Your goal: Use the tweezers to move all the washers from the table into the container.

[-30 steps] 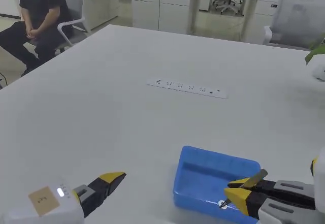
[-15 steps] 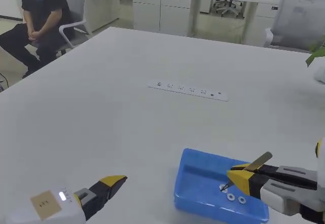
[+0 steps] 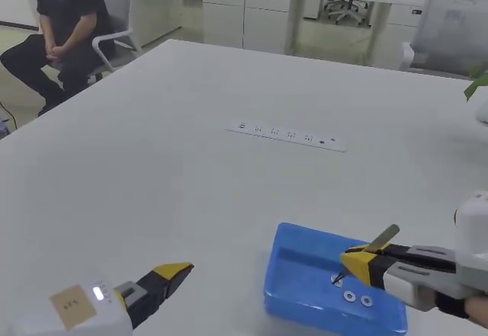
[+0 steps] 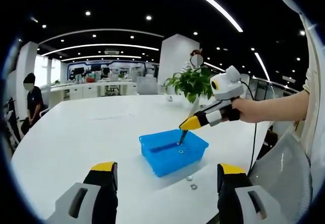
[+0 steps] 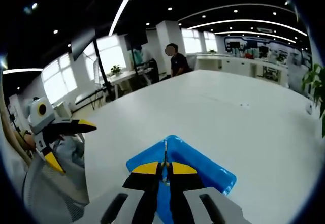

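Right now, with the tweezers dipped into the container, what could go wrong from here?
1. Two washers lie on the table beside the container, seemingly near the table's edge; a careless swipe could push them off.
2. The tweezers in the right gripper reach down inside the container; pulling out sideways could snag its wall and shift it.

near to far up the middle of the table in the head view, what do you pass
blue plastic container → long white power strip → far edge of the white table → white drawer cabinets
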{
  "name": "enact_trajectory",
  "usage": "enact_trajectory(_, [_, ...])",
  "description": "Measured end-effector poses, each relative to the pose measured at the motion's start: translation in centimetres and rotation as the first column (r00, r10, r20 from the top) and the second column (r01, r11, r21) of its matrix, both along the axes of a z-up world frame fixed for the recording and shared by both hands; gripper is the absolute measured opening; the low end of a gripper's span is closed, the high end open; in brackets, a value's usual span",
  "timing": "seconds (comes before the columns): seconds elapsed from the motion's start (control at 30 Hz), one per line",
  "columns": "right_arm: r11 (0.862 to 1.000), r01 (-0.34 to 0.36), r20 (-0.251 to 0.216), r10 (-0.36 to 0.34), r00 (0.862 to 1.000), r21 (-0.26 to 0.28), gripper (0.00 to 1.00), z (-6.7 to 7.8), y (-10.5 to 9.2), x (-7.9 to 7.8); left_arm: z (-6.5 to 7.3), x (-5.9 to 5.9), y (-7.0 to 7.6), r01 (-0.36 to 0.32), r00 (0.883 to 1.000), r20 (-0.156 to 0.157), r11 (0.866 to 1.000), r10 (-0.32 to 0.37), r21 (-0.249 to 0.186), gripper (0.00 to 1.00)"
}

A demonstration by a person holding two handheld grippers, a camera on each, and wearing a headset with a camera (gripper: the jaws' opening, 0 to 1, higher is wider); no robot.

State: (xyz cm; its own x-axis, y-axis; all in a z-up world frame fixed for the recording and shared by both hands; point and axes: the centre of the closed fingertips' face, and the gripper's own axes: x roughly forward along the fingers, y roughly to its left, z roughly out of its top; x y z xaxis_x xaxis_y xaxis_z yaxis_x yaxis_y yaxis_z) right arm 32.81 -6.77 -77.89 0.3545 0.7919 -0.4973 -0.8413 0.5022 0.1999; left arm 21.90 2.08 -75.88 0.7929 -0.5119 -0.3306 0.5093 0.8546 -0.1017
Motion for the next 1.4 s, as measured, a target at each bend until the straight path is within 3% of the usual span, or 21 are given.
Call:
enact_trajectory(0.67, [0.997,-0.002,-0.067,-0.003,0.998,-0.074,0.03,-3.9,0.0,1.5,-0.1,0.0,0.1,-0.003,1.0,-0.001,1.0,0.003,0.007,0.81])
enact_trajectory(1.13, [0.994,-0.012,-0.079,0.004,0.997,-0.11,0.03,-5.3,-0.2,1.9,-0.2,0.0,0.0,0.003,1.0,-0.006,1.0,-0.003,0.018,0.81])
enact_trajectory(1.17, [0.996,-0.004,-0.08,-0.003,0.997,-0.091,0.03,-5.1,-0.1,2.0,-0.2,0.0,0.1,0.001,1.0,-0.001,1.0,-0.001,0.019,0.81])
enact_trajectory(1.4, [0.995,-0.012,-0.08,0.004,0.997,-0.099,0.04,-5.0,-0.2,1.7,-0.3,-0.1,0.0,0.003,1.0,-0.007,1.0,-0.003,0.018,0.81])
